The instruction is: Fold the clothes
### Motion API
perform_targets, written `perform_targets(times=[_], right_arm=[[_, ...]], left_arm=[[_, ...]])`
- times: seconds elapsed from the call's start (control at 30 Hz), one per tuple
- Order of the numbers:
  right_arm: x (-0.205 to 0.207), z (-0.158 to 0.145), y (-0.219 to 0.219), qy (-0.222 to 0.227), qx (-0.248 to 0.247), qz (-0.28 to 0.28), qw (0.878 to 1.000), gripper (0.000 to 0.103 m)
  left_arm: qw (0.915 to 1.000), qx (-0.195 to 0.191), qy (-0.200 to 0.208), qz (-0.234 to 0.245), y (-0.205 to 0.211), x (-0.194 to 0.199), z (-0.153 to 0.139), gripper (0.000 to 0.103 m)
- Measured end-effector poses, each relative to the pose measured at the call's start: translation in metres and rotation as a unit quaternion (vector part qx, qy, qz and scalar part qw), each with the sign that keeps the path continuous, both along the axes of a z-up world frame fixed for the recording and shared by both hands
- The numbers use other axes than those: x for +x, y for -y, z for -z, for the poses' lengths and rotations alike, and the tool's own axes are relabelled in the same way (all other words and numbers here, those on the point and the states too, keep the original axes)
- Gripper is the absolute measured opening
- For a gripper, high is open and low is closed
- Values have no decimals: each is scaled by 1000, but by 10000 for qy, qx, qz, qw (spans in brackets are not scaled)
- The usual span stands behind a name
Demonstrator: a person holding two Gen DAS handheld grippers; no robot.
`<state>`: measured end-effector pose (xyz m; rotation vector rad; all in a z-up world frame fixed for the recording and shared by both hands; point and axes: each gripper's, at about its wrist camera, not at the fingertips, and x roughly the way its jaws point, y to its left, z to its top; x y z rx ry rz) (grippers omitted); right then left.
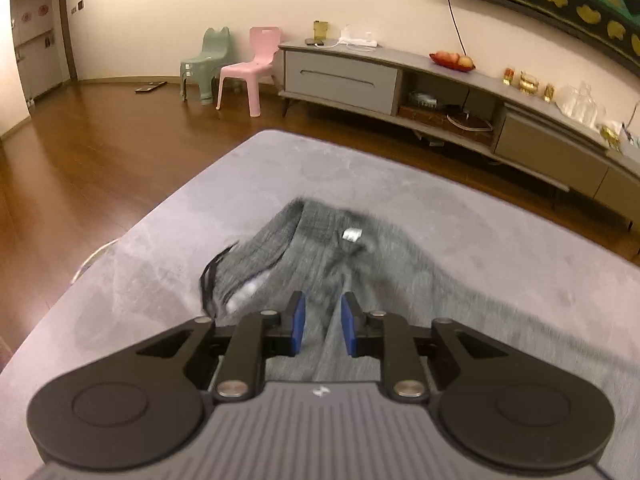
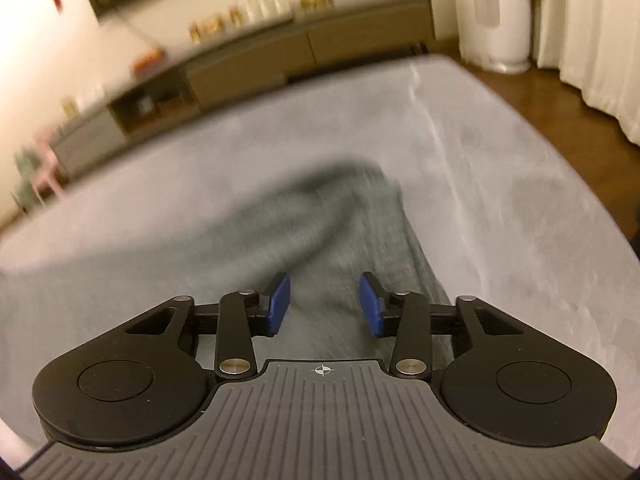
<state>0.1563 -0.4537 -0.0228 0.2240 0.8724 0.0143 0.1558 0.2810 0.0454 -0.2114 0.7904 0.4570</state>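
A grey knit garment (image 1: 320,248) lies rumpled on a pale grey cloth-covered surface (image 1: 280,168), with a small white label and dark drawstrings at its left. My left gripper (image 1: 322,304) is open just above the garment, its blue pads (image 1: 298,320) apart with cloth showing between them. The garment also shows, blurred, in the right wrist view (image 2: 312,216). My right gripper (image 2: 323,286) is open and empty above it, blue pads (image 2: 280,300) wide apart.
A grey TV cabinet (image 1: 360,76) with a fruit bowl and small ornaments runs along the far wall. A pink chair (image 1: 252,68) and a green chair (image 1: 206,64) stand on the wooden floor (image 1: 80,152). White curtains (image 2: 592,32) hang at the right.
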Motion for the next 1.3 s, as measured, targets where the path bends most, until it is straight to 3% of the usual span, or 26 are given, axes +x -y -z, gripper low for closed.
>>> perform_targets(times=[0.03, 0.13, 0.17, 0.2, 0.33, 0.4, 0.5, 0.63, 0.7, 0.8, 0.83, 0.87, 0.9, 1.0, 1.07, 1.1, 1.2, 1.3], right_arm=[[-1, 3, 7, 30, -165, 117, 9998, 5], [-3, 9, 26, 75, -572, 587, 9966, 4], [-3, 9, 31, 65, -667, 796, 9946, 4], [-3, 8, 30, 48, -851, 858, 9927, 6], [-2, 3, 24, -5, -1563, 1096, 9816, 26], [-5, -10, 16, 229, -1558, 1049, 9819, 36], [-5, -31, -10, 562, -1536, 822, 9831, 44], [-1, -38, -55, 535, -1315, 393, 9891, 53], [4, -31, -75, 412, -1334, 96, 9902, 54], [18, -13, -85, 178, -1343, -64, 9908, 54], [23, -7, -86, 90, -1335, -101, 9910, 54], [27, -1, -88, 8, -1326, -129, 9911, 53], [28, 2, -84, -27, -1305, -93, 9914, 54], [30, 6, -65, -135, -1161, 166, 9930, 61], [32, 9, -52, -129, -1092, 296, 9935, 64], [31, 10, -48, -116, -1029, 287, 9942, 67], [34, 7, -38, -110, -919, 216, 9955, 64], [28, -9, -14, 229, -763, 547, 9953, 64]], left_arm=[[10000, -96, 9, -27, -3, -8, 0, 21], [9991, -388, 140, -120, -16, -35, -5, 26], [9987, -423, 208, -183, -21, -43, -8, 33], [9984, -436, 262, -266, -28, -50, -11, 39], [9980, -450, 222, -375, -53, -54, -3, 50], [9985, -486, 52, -238, -58, -47, 11, 56], [9985, -512, -172, -36, -55, -30, 28, 56], [9979, -70, -48, 640, -31, -10, 35, 58], [9955, 193, -173, 912, -21, 3, 47, 55], [9923, 506, -400, 1062, -16, 18, 64, 43], [9915, 529, -370, 1134, -16, 19, 64, 35], [9906, 552, -339, 1205, -15, 20, 63, 13], [9916, 467, -273, 1172, -19, 19, 58, 11], [9979, 108, 157, 623, -53, 3, 34, 9], [9988, -317, 128, 364, -79, -1, 36, 9], [9988, -341, 1, 356, -80, 0, 43, 10], [9986, -33, -329, 412, -69, 4, 56, 12], [9983, 343, -312, 346, -60, 3, 47, 20]])
